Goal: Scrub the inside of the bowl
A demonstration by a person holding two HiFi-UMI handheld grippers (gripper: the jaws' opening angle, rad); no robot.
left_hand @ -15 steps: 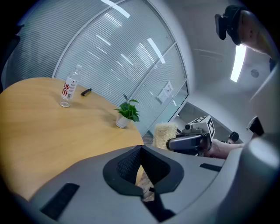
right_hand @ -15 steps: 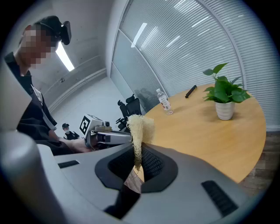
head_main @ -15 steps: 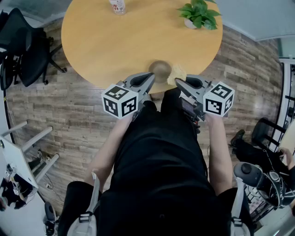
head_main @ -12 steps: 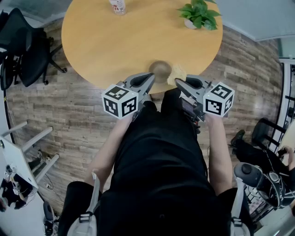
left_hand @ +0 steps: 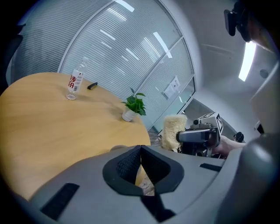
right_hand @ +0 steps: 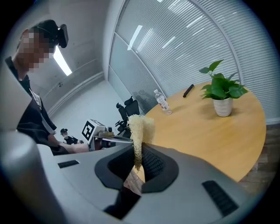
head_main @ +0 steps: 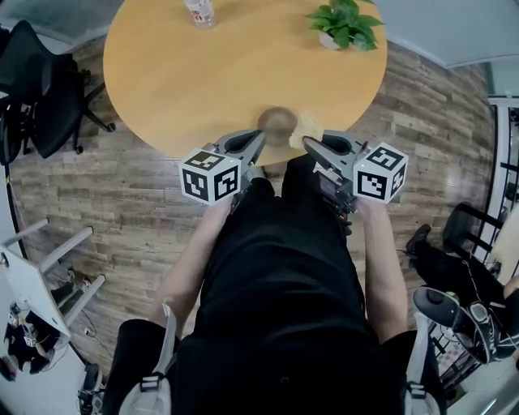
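Now left fingers [left_hand: 127, 165] closed, empty — right fingers [right_hand: 152, 164] clamp sponge [right_hand: 141, 124] beside bowl [head_main: 277, 121].

On the round table [head_main: 203, 81] the bowl [head_main: 278, 121] sits at 6 o'clock, the loofah sponge [head_main: 312, 128] just at its 3 o'clock between the jaws of the right gripper [head_main: 308, 141], the potted plant [head_main: 345, 23] at 1 o'clock, the water bottle [head_main: 199, 10] at 11 o'clock, and an office chair [head_main: 40, 89] off the table's 9 o'clock.

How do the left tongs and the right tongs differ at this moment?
The left tongs are shut and empty; the right tongs are shut on a pale scrubber. The left tongs point left of the brown bowl, the right tongs right of it. Both reach the table's near edge.
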